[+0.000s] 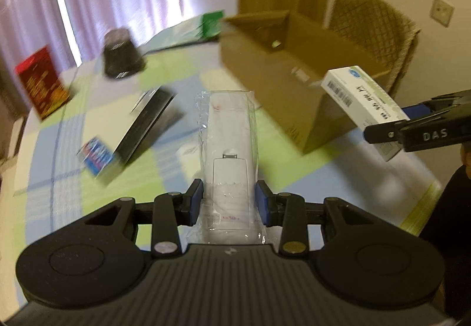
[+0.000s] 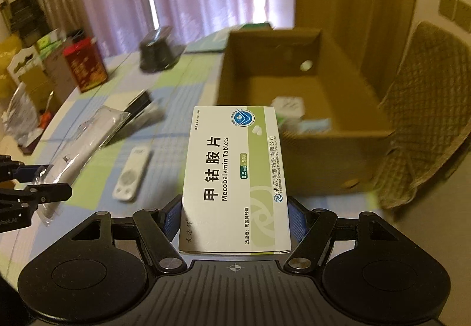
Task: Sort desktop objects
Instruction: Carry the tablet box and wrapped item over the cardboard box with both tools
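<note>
— How far along was the sorting at that moment?

— Partway, I'd judge. The cardboard box (image 2: 297,131) already held a few small packets at its bottom, so some items seemed to be in. Both tools were loaded: the right gripper (image 2: 235,218) had its fingers closed on the white-and-green tablet box (image 2: 235,178), carried above the desk (image 2: 164,131) just short of the cardboard box's near wall.

— And the left?

— The left gripper (image 1: 229,202) had its fingers clamped on a white remote in a clear plastic sleeve (image 1: 228,155), lifted and pointing toward the same cardboard box, a little further back from it.

— What was left on the desk?

— Several things, as far as the blur allowed: a small white remote-like device (image 2: 132,173), a black flat box (image 1: 147,122), a small blue-and-red carton (image 1: 97,156), a dark round container (image 1: 122,53) and a red box (image 1: 42,81) at the far edge. Whether all of those were meant to go in, I couldn't tell.
</note>
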`<state>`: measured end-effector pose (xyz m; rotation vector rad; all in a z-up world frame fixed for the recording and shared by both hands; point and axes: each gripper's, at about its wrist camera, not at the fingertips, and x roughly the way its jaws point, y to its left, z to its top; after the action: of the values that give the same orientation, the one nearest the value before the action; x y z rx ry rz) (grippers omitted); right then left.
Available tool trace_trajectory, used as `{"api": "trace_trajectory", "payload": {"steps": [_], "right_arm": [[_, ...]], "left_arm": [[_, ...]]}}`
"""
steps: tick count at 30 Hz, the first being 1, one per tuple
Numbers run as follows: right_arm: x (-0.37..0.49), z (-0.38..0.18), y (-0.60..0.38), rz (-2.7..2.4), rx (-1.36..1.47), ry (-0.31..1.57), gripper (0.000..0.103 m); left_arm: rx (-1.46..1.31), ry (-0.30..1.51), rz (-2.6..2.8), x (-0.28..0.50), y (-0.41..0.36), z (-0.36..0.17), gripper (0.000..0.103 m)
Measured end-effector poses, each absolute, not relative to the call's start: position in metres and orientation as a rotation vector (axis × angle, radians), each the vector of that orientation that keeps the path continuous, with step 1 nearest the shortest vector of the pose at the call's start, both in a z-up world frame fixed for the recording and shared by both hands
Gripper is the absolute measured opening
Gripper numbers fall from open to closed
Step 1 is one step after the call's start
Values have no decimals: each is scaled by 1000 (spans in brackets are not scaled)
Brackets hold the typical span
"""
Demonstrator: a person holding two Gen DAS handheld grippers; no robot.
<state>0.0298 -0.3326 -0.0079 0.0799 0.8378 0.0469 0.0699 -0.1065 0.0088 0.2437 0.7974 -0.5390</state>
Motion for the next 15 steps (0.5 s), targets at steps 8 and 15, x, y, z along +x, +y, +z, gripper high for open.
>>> {"api": "trace_trajectory", "payload": {"steps": [8,15], "right_arm": [[48,19,-377,-15,81,778,70],[75,28,-406,-42,82,766,70]], "left_arm": [[265,722,-649,94,-175,38,33],[283,702,-696,123,-221,44,33]]}}
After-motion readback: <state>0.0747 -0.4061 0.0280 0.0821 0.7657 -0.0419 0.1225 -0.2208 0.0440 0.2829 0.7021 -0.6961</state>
